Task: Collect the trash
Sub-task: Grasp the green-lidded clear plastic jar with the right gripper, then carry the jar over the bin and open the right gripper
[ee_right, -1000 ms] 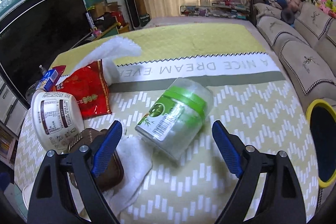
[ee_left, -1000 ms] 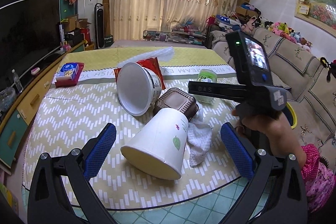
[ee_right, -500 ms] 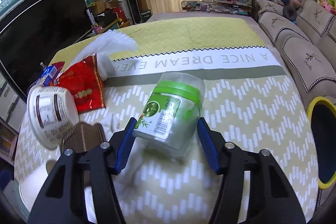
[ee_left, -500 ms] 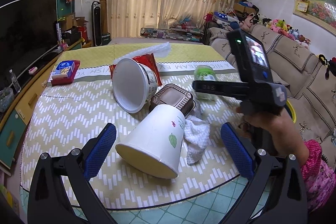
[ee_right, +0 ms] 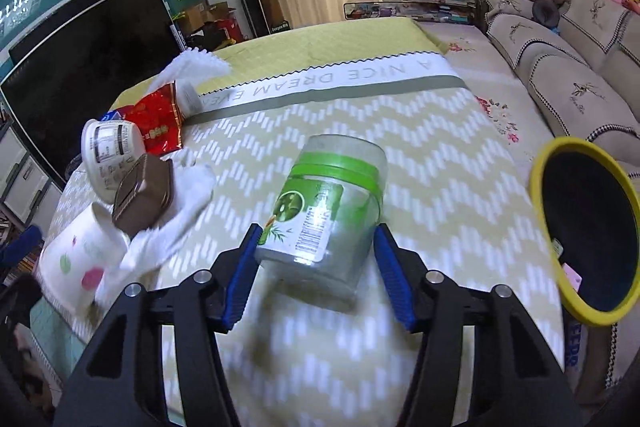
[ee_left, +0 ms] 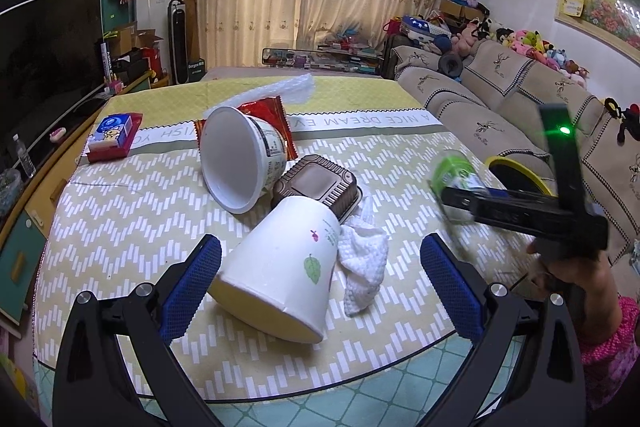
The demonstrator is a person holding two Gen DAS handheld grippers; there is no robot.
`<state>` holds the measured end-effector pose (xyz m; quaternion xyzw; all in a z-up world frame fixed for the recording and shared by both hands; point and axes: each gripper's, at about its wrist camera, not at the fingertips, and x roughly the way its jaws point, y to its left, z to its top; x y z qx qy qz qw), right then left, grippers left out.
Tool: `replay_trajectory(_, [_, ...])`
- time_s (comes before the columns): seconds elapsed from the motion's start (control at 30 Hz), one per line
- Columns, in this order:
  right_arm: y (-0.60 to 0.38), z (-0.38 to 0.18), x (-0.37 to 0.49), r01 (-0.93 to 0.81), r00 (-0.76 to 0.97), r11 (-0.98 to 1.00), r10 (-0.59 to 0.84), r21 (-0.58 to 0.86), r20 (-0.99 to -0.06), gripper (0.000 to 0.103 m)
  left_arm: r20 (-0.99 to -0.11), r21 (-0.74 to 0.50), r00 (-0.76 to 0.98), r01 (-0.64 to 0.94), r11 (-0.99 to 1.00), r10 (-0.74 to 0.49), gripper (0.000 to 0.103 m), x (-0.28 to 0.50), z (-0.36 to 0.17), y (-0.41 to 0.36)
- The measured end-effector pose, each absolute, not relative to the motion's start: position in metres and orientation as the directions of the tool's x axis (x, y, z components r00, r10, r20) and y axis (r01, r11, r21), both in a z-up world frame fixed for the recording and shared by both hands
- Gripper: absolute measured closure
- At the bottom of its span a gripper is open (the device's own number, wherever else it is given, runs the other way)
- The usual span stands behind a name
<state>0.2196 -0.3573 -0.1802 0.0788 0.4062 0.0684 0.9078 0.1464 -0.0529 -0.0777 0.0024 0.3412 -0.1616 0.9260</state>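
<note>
Seen from the right wrist, far left at about nine o'clock on the tabletop (ee_right: 432,163): a white printed tub (ee_right: 108,155) on its side, a red snack wrapper (ee_right: 160,119) behind it, a brown ribbed box (ee_right: 142,195) in front, then a white paper cup (ee_right: 76,267) with leaf and berry prints at eight o'clock, a crumpled white tissue (ee_right: 176,211) beside it. Centre, just past six o'clock: a frosted clear plastic jar (ee_right: 324,215) with a green band under its cap end and a green label with a barcode, tilted, cap end pointing away toward twelve o'clock. Right tongs (ee_right: 316,275) just closed in and pinching that jar across its lower body, one blue pad pressed on each side, jar raised above the yellow zigzag cloth, blurred beneath. At three o'clock, beyond the tabletop's edge: a dark bin with a yellow rim (ee_right: 540,171), mouth facing the jar. From the left wrist, left to right: left tongs (ee_left: 320,283) spread wide and holding nothing, the paper cup (ee_left: 288,267) lying on its side between the blue pads without touching either, open mouth toward the camera; tissue (ee_left: 364,263) at its right; tub (ee_left: 236,159) and box (ee_left: 316,183) behind at twelve o'clock; jar (ee_left: 456,175) at two o'clock, blurred, in the right tongs (ee_left: 460,195), near the bin (ee_left: 520,167).
</note>
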Motion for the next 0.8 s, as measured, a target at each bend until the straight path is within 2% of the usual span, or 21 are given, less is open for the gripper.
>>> replay_trajectory(0.8, [-0.394, -0.13, 0.155, -0.154, 0.746, 0.931, 0.329, 0.331, -0.579, 0.052, -0.635, -0.08, 0.707, 0.34, 0.937, -0.311, 0.005, 0.145, -0.073, -0.08])
